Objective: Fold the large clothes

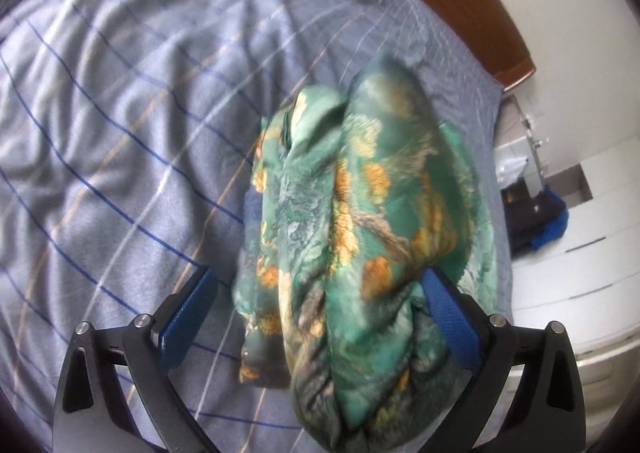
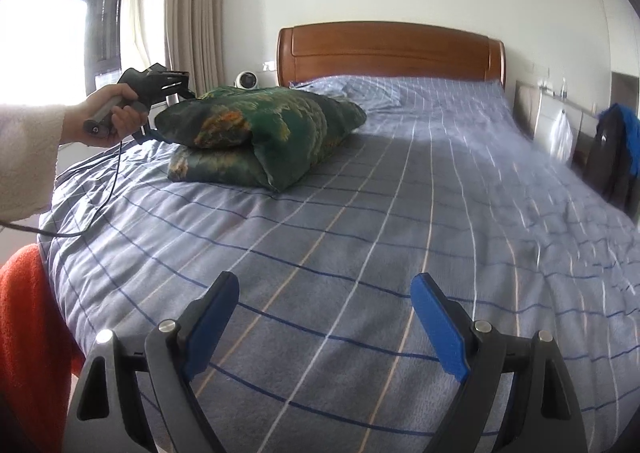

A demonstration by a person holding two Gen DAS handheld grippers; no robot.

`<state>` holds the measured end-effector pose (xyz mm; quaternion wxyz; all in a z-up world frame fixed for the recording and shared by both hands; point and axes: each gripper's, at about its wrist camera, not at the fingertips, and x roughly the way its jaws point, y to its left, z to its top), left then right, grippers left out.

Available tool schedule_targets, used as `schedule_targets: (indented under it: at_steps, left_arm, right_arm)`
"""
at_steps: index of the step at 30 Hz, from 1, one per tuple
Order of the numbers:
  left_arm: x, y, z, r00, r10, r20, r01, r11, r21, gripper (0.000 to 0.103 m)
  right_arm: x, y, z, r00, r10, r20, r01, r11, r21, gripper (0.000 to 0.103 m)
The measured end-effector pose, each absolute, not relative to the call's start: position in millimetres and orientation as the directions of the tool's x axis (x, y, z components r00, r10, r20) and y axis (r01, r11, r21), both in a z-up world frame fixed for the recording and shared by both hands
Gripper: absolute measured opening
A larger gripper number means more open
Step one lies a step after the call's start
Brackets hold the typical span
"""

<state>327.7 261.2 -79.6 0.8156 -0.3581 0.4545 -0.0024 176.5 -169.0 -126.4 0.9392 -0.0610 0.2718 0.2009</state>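
A green garment with orange and gold flower print (image 1: 360,237) lies folded into a thick bundle on the bed; in the right wrist view it (image 2: 260,133) sits at the left side of the bed, doubled over in two layers. My left gripper (image 1: 320,277) is open, its jaws wide apart around the near end of the bundle, which fills the gap without being pinched. In the right wrist view a hand holds that left gripper (image 2: 160,81) at the bundle's left end. My right gripper (image 2: 324,285) is open and empty above the near part of the bed, far from the garment.
The bed has a grey-blue checked cover (image 2: 400,213) and a wooden headboard (image 2: 390,49). Pillows (image 2: 352,87) lie at the head. A dark bag with blue cloth (image 2: 618,149) stands at the right side. An orange cloth (image 2: 28,333) is at the near left. A cable (image 2: 100,197) trails over the bed's left edge.
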Motion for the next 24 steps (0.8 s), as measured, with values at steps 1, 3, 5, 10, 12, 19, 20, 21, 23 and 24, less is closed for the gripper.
schedule_targets:
  at_steps: [1, 3, 5, 10, 12, 19, 20, 21, 23, 24]
  left_arm:
    - [322.1, 259.1, -73.2, 0.599, -0.305, -0.74, -0.315, 0.76, -0.568, 0.102]
    - [307.7, 249.0, -53.9, 0.629, -0.202, -0.75, -0.307, 0.822, -0.479, 0.102]
    - [295.6, 237.6, -38.0, 0.655, -0.099, -0.749, -0.306, 0.871, -0.384, 0.102]
    - [261.4, 202.6, -5.3, 0.697, 0.187, -0.692, -0.335, 0.939, -0.084, 0.103]
    - [247.9, 189.8, 1.6, 0.716, 0.261, -0.648, -0.326, 0.945, 0.02, 0.103]
    - [225.6, 176.1, 13.0, 0.726, 0.353, -0.59, -0.34, 0.93, 0.138, 0.103]
    - [224.3, 175.2, 13.9, 0.727, 0.356, -0.587, -0.339, 0.93, 0.144, 0.103]
    - [223.1, 174.3, 13.9, 0.726, 0.36, -0.586, -0.338, 0.929, 0.152, 0.103]
    - [224.1, 172.3, 14.0, 0.725, 0.362, -0.586, -0.331, 0.929, 0.164, 0.103]
    - [223.0, 171.4, 14.1, 0.723, 0.363, -0.588, -0.328, 0.929, 0.17, 0.103]
  right_arm:
    - [175.4, -168.9, -126.2, 0.771, 0.345, -0.535, -0.411, 0.912, -0.005, 0.087]
    - [173.4, -169.5, -127.1, 0.769, 0.342, -0.54, -0.407, 0.914, -0.001, 0.087]
    - [173.6, -169.9, -128.0, 0.769, 0.333, -0.546, -0.4, 0.916, -0.004, 0.087]
    - [177.2, -172.1, -126.2, 0.774, 0.316, -0.55, -0.376, 0.926, 0.002, 0.087]
    - [178.2, -171.4, -126.1, 0.772, 0.308, -0.556, -0.369, 0.93, 0.003, 0.087]
    - [176.9, -165.9, -129.0, 0.757, 0.296, -0.583, -0.363, 0.932, 0.002, 0.087]
    - [176.5, -164.9, -129.3, 0.754, 0.295, -0.587, -0.365, 0.931, -0.001, 0.087]
    - [176.1, -163.5, -129.4, 0.752, 0.294, -0.59, -0.367, 0.93, -0.004, 0.087]
    - [175.7, -162.4, -129.5, 0.75, 0.292, -0.593, -0.369, 0.929, -0.01, 0.087]
    - [175.3, -162.1, -129.5, 0.75, 0.29, -0.594, -0.369, 0.929, -0.012, 0.087]
